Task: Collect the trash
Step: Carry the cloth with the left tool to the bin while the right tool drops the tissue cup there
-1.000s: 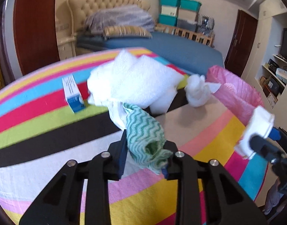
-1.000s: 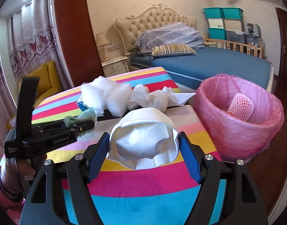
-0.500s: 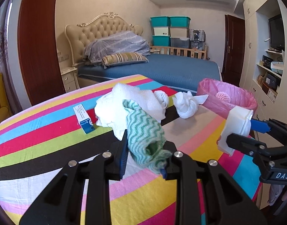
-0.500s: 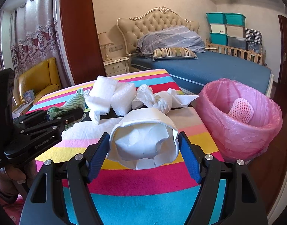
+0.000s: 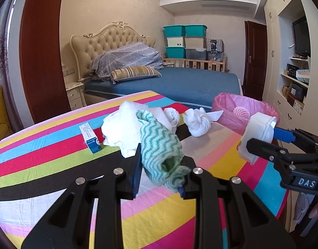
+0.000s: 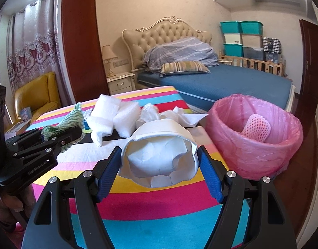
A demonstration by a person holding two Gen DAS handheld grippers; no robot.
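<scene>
My left gripper (image 5: pixel 160 173) is shut on a green-and-white zigzag cloth (image 5: pixel 159 145), held above the striped tablecloth (image 5: pixel 44 145); the same cloth (image 6: pixel 71 120) shows at the left of the right wrist view. My right gripper (image 6: pixel 159 166) is shut on a crushed white paper cup (image 6: pixel 161 155), which also appears at the right in the left wrist view as the cup (image 5: pixel 256 132). A pink-lined trash bin (image 6: pixel 252 145) stands off the table's far right corner with a pink foam net (image 6: pixel 256 127) inside. White foam sheets (image 6: pixel 115 118) and knotted white tissue (image 5: pixel 197 122) lie on the table.
A small blue-and-white box (image 5: pixel 90 138) lies left of the foam pile. Behind the table stand a bed (image 5: pixel 179 83), a nightstand (image 6: pixel 121 83) and a yellow armchair (image 6: pixel 34 97). Shelves (image 5: pixel 294 83) line the right wall.
The left gripper with the green cloth has drawn back and up from the foam pile, which now sits farther away. The right gripper still holds the cup in about the same place.
</scene>
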